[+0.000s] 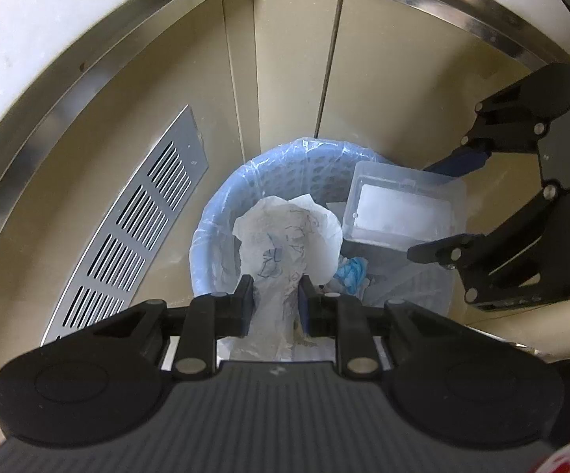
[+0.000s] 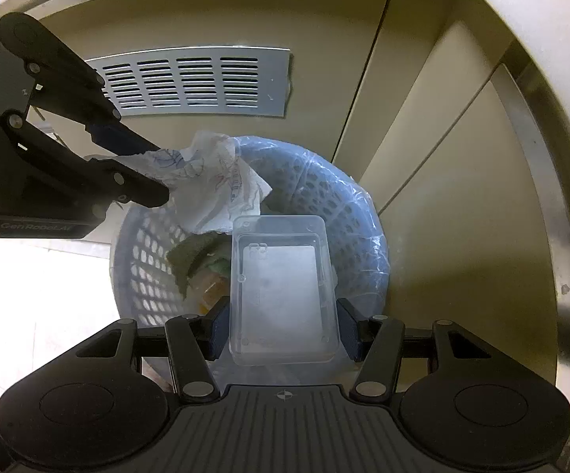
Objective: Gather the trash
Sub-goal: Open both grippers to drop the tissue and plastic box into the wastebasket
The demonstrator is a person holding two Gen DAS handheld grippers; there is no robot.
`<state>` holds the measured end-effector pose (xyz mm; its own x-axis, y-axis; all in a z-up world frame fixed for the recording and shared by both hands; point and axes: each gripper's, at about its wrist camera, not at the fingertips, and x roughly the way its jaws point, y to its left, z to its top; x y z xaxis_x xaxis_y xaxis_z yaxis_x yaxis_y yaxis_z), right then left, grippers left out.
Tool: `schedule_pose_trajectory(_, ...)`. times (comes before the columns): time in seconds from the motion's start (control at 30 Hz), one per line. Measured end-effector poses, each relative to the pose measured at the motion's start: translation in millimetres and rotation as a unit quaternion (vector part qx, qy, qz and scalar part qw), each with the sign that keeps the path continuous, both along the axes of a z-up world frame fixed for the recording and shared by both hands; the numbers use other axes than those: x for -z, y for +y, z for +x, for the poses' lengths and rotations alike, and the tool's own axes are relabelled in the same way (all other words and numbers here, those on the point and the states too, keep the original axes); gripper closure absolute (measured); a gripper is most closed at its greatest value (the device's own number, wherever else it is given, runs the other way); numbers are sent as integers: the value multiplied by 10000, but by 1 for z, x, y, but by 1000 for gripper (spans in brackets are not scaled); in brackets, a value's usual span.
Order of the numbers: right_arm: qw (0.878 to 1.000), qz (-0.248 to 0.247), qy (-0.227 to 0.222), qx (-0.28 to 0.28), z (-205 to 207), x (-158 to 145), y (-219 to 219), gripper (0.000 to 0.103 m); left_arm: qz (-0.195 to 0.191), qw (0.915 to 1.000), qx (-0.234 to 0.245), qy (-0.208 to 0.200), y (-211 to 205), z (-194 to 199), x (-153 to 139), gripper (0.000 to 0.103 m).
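Nearest in the left wrist view, the left claw (image 1: pixel 275 299) is clamped on a crumpled wrapper (image 1: pixel 285 236), white with blue print, which hangs over the left side of the bin (image 1: pixel 214 220). Nearest in the right wrist view, the right claw (image 2: pixel 283 333) is clamped on the sides of a clear plastic box (image 2: pixel 283 291), held over the right part of the bin (image 2: pixel 348 205). That bin is a pale blue perforated basket lined with a clear bag, standing on the floor against beige cabinet doors (image 2: pixel 434 205). Inside it lie a green rag (image 2: pixel 190 256), blue scraps (image 1: pixel 351 272) and something orange, too hidden to name. A metal vent (image 2: pixel 198 82) sits in the cabinet panel to the left.
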<state>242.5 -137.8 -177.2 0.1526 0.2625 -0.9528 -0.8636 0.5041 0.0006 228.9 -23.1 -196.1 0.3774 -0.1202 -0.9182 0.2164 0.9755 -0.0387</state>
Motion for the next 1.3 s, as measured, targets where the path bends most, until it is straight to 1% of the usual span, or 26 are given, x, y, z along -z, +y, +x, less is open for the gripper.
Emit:
schedule_pose_trajectory(0.07,10000,-15,12,18,1,2,0,47,-7,10000,8,-12,0,2,1,81)
schedule_pose_trajectory(0.17,10000,-37,27,62,4,5,0,47,-13,10000,-7,-52,-1,5,1,69)
schedule_pose_trajectory(0.37,9999,-41,48,108,8,7,-1,47,-58,9999,-126,-60,4,4,-3,69)
schedule_pose_trajectory(0.57,9999,0,55,111,8,7,-1,47,-74,9996,-254,-69,11,-9,-10,69)
schedule_pose_trajectory(0.87,9997,135,64,168,7,4,2,47,-97,9988,-484,-58,14,-23,-15,69)
schedule_pose_trajectory(0.93,9994,240,81,246,8,5,2,47,-95,9986,-516,-58,14,-24,-15,69)
schedule_pose_trajectory(0.97,9991,286,114,298,9,5,2,46,-93,9985,-540,-63,14,-27,-15,69)
schedule_pose_trajectory(1.0,9988,299,139,356,9,6,2,41,-92,9984,-558,-66,15,-28,-15,69)
schedule_pose_trajectory(1.07,9984,340,164,411,10,5,3,35,-90,9982,-585,-74,15,-27,-13,69)
schedule_pose_trajectory(1.3,9982,436,63,400,6,-8,3,34,-93,9977,-623,-240,17,-36,-25,69)
